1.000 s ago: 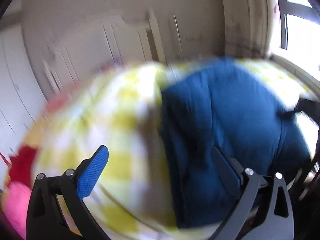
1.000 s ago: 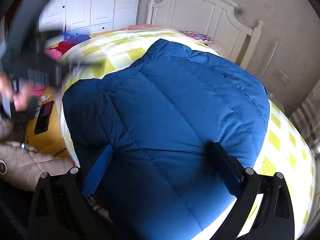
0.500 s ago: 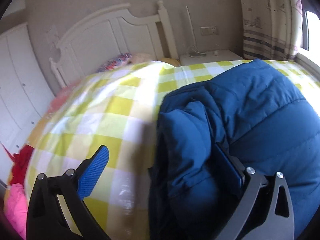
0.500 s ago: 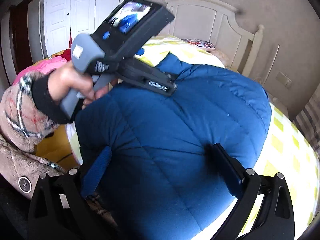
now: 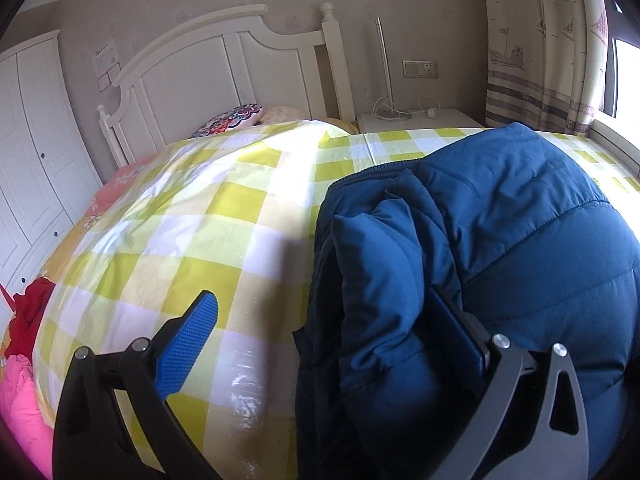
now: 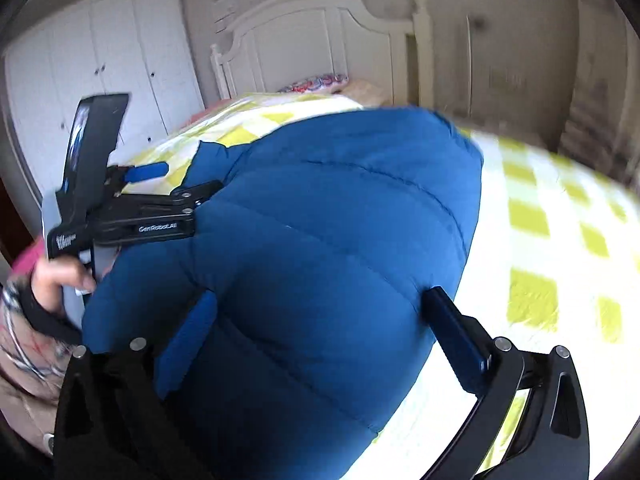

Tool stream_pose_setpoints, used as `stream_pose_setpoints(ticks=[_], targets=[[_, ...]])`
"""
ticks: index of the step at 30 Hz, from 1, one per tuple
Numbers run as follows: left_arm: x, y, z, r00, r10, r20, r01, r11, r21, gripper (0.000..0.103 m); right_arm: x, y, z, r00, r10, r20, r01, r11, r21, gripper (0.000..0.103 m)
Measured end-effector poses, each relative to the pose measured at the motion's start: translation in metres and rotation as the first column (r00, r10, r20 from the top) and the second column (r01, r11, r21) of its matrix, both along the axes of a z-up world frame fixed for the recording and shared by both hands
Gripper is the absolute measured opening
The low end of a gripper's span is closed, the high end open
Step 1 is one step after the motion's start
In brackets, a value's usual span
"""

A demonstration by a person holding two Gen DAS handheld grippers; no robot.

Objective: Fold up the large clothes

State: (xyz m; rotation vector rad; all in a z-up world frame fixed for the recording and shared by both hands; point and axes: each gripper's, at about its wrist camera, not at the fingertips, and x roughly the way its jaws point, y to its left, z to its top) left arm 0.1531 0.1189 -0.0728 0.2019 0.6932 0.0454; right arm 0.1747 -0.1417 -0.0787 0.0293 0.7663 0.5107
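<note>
Left wrist view showed the left gripper (image 5: 320, 328) pointing down at the bed, its jaws wide apart, one blue pad over the checked bedcover (image 5: 192, 216) and the other sunk against the folds of the blue padded jacket (image 5: 520, 232); the pads did not press on anything. The jacket lay on the right part of the bedcover, its bunched edge running beside the bare yellow and white squares, which gave free room on the left up to the headboard (image 5: 224, 56). In the right wrist view the right gripper (image 6: 316, 320) hung tilted over the jacket (image 6: 340, 240), and its jaws were opening, with the quilted cloth between them but not pinched. A hand (image 6: 56, 280) with a dark cuff held the left gripper (image 6: 176, 184) at the left border of the jacket, one finger over the cover and the other on the cloth. To the right of the jacket the bedcover (image 6: 540, 220) was bare, though blurred.
</note>
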Motion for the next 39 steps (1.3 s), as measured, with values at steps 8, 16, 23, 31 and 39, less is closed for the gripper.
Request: stream_pose_setpoints(ticks=[8, 16, 23, 31, 39], targets=[[-0.001, -0.002, 0.001, 1.0, 0.003, 0.0, -0.003, 1.0, 0.009, 0.101, -0.003, 0.0, 0.001, 1.0, 0.004, -0.009, -0.004, 1.0, -0.014, 0.099], [0.003, 0.058, -0.016, 0.953, -0.11, -0.281, -0.039, 0.879, -0.476, 0.101, 0.01, -0.027, 0.002, 0.981, 0.035, -0.191, -0.017, 0.996, 0.093, 0.099], [-0.003, 0.08, -0.04, 0.909, -0.3, -0.289, -0.007, 0.682, -0.731, 0.101, 0.024, -0.042, -0.013, 0.958, 0.084, -0.274, -0.017, 0.971, 0.238, 0.099], [-0.002, 0.065, -0.031, 0.925, -0.352, -0.145, 0.13, 0.649, -0.75, 0.048, 0.005, -0.046, -0.003, 0.991, 0.083, -0.105, -0.055, 0.968, 0.244, 0.077], [0.051, -0.016, 0.014, 0.933, -0.359, -0.012, 0.246, 0.663, -0.707, 0.039, 0.026, -0.095, 0.054, 0.985, -0.079, 0.154, 0.067, 0.994, 0.081, 0.067]])
